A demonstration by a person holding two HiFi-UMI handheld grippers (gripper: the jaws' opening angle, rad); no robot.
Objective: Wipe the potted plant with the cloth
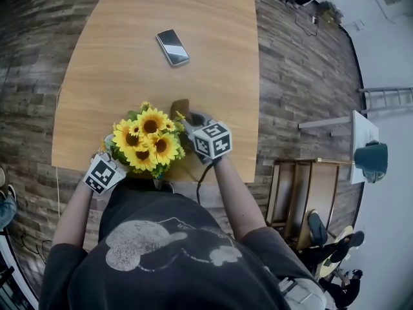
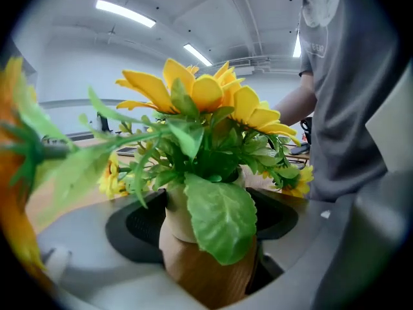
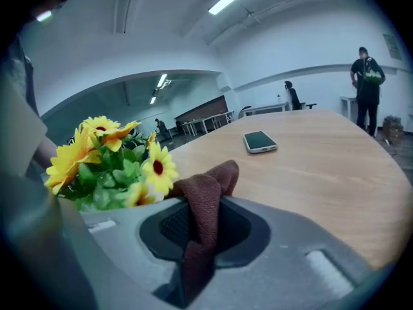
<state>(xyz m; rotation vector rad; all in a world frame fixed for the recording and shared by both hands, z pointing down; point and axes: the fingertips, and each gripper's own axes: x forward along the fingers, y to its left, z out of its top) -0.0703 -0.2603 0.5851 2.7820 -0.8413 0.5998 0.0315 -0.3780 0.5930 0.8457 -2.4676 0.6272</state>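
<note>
The potted plant [image 1: 147, 141], yellow sunflowers with green leaves, stands at the near edge of the wooden table [image 1: 129, 18]. In the left gripper view its pot [image 2: 200, 270], brown below and cream above, sits between the jaws of my left gripper [image 2: 206, 237], which is shut on it. In the head view the left gripper [image 1: 111, 166] is at the plant's lower left, partly hidden by the flowers. My right gripper [image 1: 191, 120] is just right of the flowers, shut on a brown cloth [image 1: 181, 106]. In the right gripper view the cloth [image 3: 205, 192] hangs folded between the jaws, beside the sunflowers [image 3: 106, 154].
A phone [image 1: 172, 47] lies face up farther back on the table, also seen in the right gripper view as the phone [image 3: 260, 141]. A wooden chair [image 1: 300, 199] and a white side table [image 1: 361, 131] stand to the right. People [image 3: 366, 82] stand far off.
</note>
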